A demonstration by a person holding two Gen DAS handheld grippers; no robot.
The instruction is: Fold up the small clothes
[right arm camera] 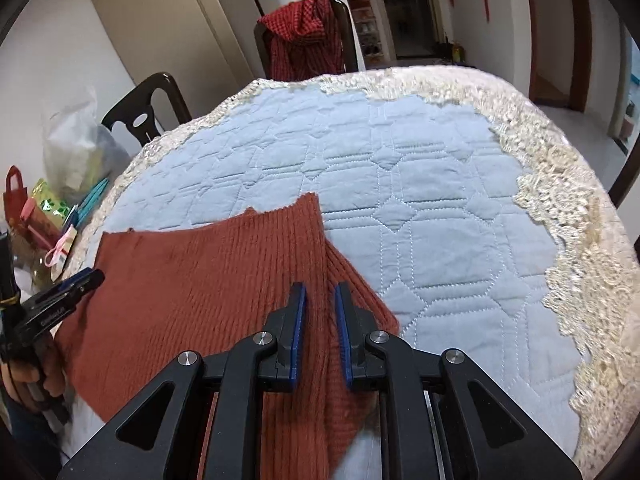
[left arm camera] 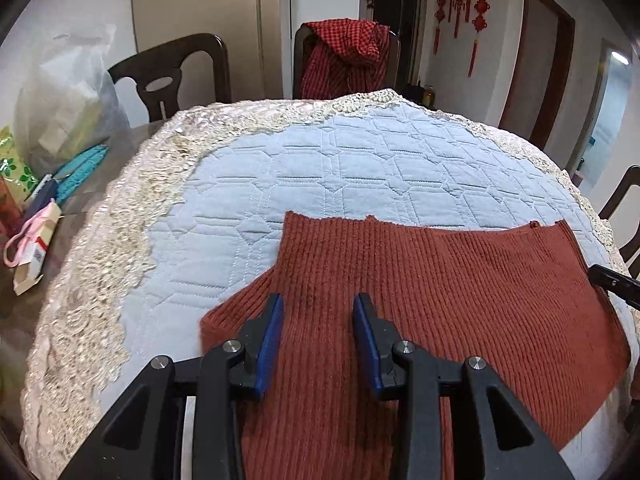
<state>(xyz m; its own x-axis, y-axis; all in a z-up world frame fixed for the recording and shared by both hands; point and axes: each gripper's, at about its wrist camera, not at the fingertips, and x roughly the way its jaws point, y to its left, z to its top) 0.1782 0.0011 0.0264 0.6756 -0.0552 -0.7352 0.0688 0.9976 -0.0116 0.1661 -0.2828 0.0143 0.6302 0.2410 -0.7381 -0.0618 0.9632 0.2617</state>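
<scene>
The rust knit sweater (left arm camera: 420, 292) lies flat on the tabletop (left arm camera: 360, 168) beneath both tongs — left tongs (left arm camera: 318, 308) spread, right tongs (right arm camera: 320, 300) narrowly parted — bags (left arm camera: 60, 92) far left.

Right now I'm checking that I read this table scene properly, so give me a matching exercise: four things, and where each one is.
Things:
1. rust knit sweater
2. red checked garment
3. red knot ornaments
4. plastic bag

Places:
A. hanging on the wall
B. draped over a chair back
C. spread on the blue quilted cloth
D. standing at the table's left side

Pairs: 1-C, 2-B, 3-A, 4-D
</scene>
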